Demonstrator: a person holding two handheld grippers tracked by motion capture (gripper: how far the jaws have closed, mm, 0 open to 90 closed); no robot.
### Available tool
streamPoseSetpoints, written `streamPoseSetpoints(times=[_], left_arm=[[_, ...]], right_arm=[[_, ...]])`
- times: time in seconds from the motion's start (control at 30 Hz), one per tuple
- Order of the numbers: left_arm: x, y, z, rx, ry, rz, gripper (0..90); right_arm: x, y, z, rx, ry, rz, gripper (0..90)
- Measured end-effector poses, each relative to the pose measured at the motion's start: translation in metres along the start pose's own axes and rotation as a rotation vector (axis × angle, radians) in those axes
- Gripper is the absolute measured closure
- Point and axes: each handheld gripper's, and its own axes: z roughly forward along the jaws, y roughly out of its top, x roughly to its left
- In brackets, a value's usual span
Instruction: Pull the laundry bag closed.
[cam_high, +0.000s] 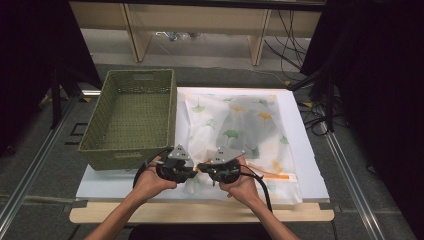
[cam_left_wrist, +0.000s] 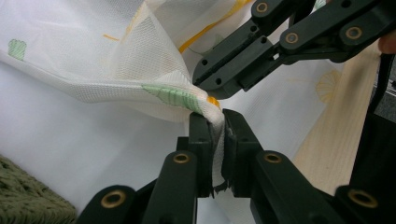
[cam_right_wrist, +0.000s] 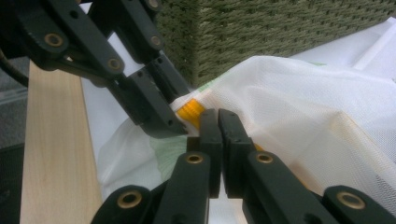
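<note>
Both claws pinch the near corner of the mesh laundry bag (cam_high: 235, 130), close to its orange zipper end (cam_right_wrist: 190, 110). The left claw (cam_left_wrist: 219, 122) is clamped on a fold of mesh; the right claw (cam_right_wrist: 218, 112), tip to tip with it, is fully closed on the fabric edge. The rest of the bag lies on the counter (cam_high: 305, 170) beyond them, the green basket (cam_high: 131, 117) to the left claw's side. The thin mesh could slip or tear if the claws pull apart, since each holds only a narrow fold.

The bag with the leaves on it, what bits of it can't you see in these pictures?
- High view: the near left corner of the mesh bag is covered by the left gripper, the right gripper and both hands.
- Left gripper view: the fabric pinched between its jaws is hidden by them.
- Right gripper view: its shut jaws cover the zipper end; whether the zipper is open cannot be told.
- The bag's contents: the cloth is too cloudy.
</note>
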Motion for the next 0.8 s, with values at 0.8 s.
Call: streamPoseSetpoints(times=[0.8], left_arm=[[0.0023,-0.0014,0.0004,-0.018,-0.006,-0.042,82.7]], right_arm=[[-0.0009,-0.0011,0.0046,0.004,0.006,0.056,89.9]])
